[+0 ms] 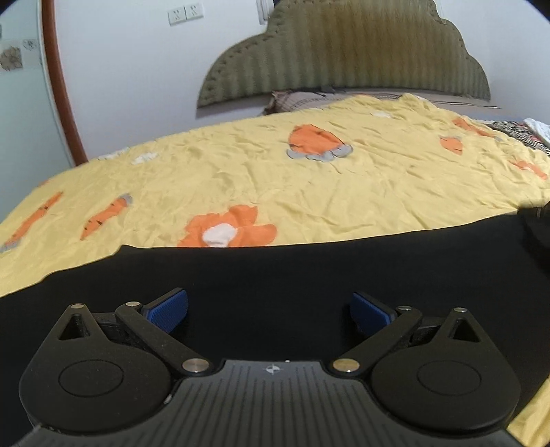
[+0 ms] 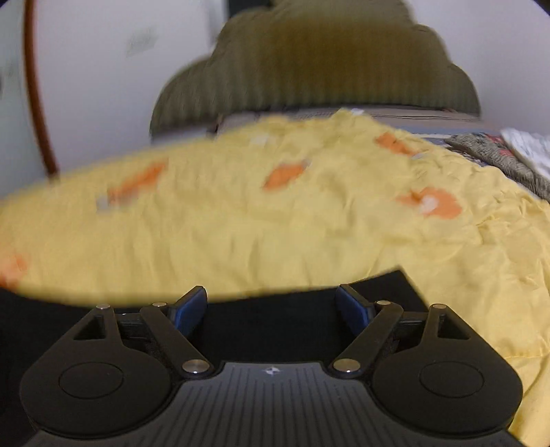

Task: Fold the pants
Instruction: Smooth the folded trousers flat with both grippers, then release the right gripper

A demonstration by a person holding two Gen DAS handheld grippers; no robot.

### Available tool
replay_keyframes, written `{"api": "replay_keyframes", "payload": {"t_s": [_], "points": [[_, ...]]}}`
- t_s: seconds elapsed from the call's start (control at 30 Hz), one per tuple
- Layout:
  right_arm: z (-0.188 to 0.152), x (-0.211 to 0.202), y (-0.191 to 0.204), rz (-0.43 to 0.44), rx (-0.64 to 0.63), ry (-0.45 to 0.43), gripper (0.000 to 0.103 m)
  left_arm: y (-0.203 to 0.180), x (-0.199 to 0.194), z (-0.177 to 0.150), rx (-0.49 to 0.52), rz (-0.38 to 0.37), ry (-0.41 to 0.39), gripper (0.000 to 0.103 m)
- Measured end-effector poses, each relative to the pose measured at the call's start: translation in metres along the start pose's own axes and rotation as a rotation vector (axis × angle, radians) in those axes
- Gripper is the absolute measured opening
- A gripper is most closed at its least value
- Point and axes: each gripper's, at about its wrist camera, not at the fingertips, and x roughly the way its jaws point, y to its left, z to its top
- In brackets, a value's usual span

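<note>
We're over a bed (image 1: 343,192) with a crinkled yellow cover printed with orange carrots, an olive ribbed, scalloped headboard (image 1: 343,55) against a pale wall, sockets (image 1: 185,13) up left. The black pants (image 1: 309,271) lie flat and smooth across the near part of the cover, their far edge running straight, one square corner showing in the right view. Plenty of bare yellow cover beyond. Left tongs (image 1: 270,309) hang wide over the dark cloth, gripping nothing; right tongs (image 2: 271,307) spread wide too, nothing between the blue ridged pads (image 2: 189,309).
</note>
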Motion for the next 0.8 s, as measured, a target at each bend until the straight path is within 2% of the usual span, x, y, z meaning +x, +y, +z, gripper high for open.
{"api": "replay_keyframes", "payload": {"t_s": [0.03, 0.07, 0.13, 0.23, 0.37, 0.47, 0.6, 0.63, 0.7, 0.77, 0.8], "points": [[0.0, 0.001, 0.003, -0.013, -0.026, -0.008, 0.084, -0.001, -0.001, -0.002, 0.008, 0.02, -0.022, 0.102], [0.0, -0.001, 0.005, -0.008, -0.042, -0.022, 0.093, -0.002, -0.001, -0.005, 0.017, 0.046, -0.043, 0.102], [0.0, 0.002, 0.009, 0.024, -0.071, -0.002, 0.103, -0.005, 0.001, -0.011, 0.027, 0.061, -0.047, 0.103], [-0.001, 0.001, 0.014, 0.018, -0.091, 0.008, 0.103, -0.008, 0.0, -0.013, 0.036, 0.071, -0.064, 0.103], [-0.004, -0.005, 0.013, 0.0, -0.098, 0.025, 0.103, -0.004, 0.002, -0.012, 0.015, 0.067, -0.045, 0.103], [-0.012, -0.015, 0.012, 0.0, -0.18, 0.02, 0.103, 0.001, 0.001, -0.013, -0.02, 0.064, 0.014, 0.103], [-0.01, -0.014, 0.0, 0.053, -0.138, 0.034, 0.103, 0.005, -0.008, -0.007, -0.067, 0.025, 0.082, 0.101], [-0.009, -0.016, 0.001, 0.051, -0.14, 0.025, 0.103, 0.005, -0.011, -0.004, -0.085, 0.007, 0.077, 0.102], [-0.01, -0.018, 0.005, 0.059, -0.158, 0.009, 0.103, 0.002, -0.02, 0.0, -0.113, -0.038, -0.001, 0.103], [-0.013, -0.014, 0.009, 0.069, -0.184, 0.023, 0.103, -0.008, -0.022, 0.0, -0.089, -0.019, -0.067, 0.103], [-0.013, -0.014, 0.009, 0.072, -0.179, 0.024, 0.103, -0.014, -0.018, 0.0, -0.067, -0.001, -0.062, 0.102]]}}
